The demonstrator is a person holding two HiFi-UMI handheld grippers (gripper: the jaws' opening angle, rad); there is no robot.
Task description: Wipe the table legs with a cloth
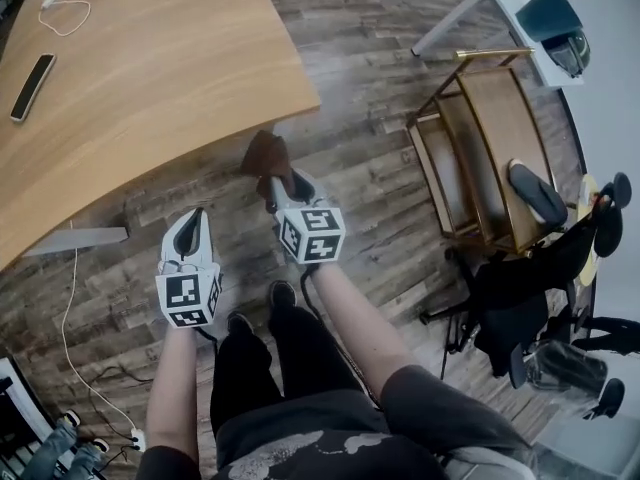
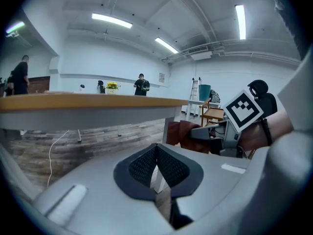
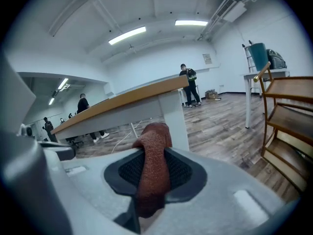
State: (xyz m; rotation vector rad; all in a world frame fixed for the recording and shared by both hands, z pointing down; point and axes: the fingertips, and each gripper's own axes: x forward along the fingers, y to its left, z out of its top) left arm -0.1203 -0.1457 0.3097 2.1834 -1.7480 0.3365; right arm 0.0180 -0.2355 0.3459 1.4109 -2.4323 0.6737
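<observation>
My right gripper (image 1: 274, 181) is shut on a brown cloth (image 1: 266, 155), whose free end bunches up past the fingertips. In the right gripper view the cloth (image 3: 154, 146) runs up between the pads, right in front of the white table leg (image 3: 175, 115) under the wooden table top (image 3: 122, 99). In the head view the table top (image 1: 150, 78) hides that leg; the cloth sits just below the table's corner. My left gripper (image 1: 196, 214) hovers to the left over the floor, shut and holding nothing. The left gripper view shows the pads (image 2: 144, 165) meeting, with the cloth (image 2: 186, 132) and leg (image 2: 169, 130) beyond.
A phone (image 1: 32, 86) and a white cable (image 1: 62, 8) lie on the table. A wooden shelf cart (image 1: 480, 158) and a black office chair (image 1: 545, 278) stand to the right. A cord (image 1: 68, 313) trails on the floor at left. People stand far off.
</observation>
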